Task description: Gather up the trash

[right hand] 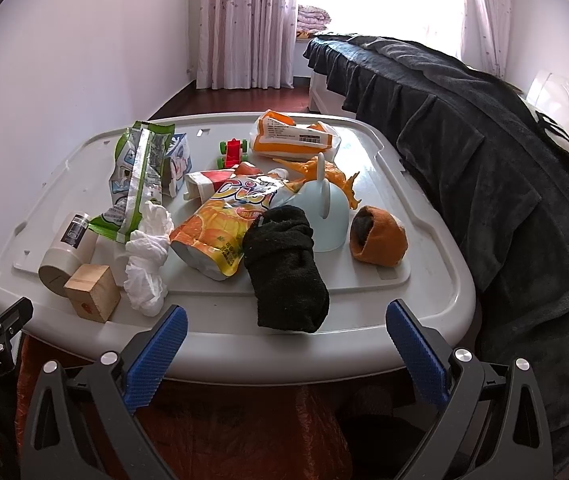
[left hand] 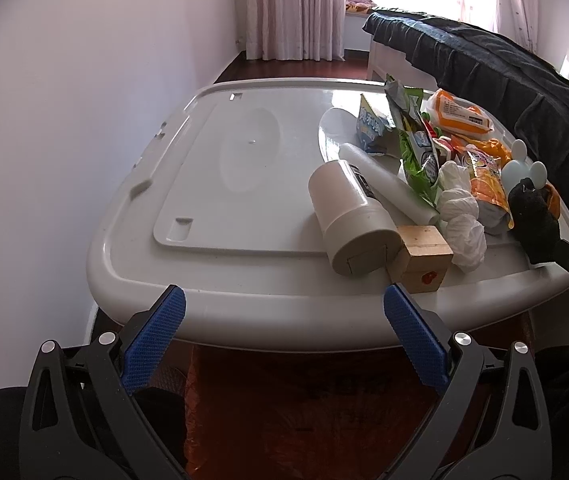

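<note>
Both my grippers, left [left hand: 284, 308] and right [right hand: 286, 330], are gaping empty; crumpled tissue [right hand: 146, 256] sits ahead-left of right, lengthwise away, closest.

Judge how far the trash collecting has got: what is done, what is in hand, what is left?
Done: nothing visibly. In hand: nothing; the left gripper and right gripper are open. Left: the crumpled tissue, orange juice pouch and green wrapper lie on the grey lid.

Two socks [right hand: 284, 268], one wooden block [right hand: 92, 292], one toy car [right hand: 233, 151].
</note>
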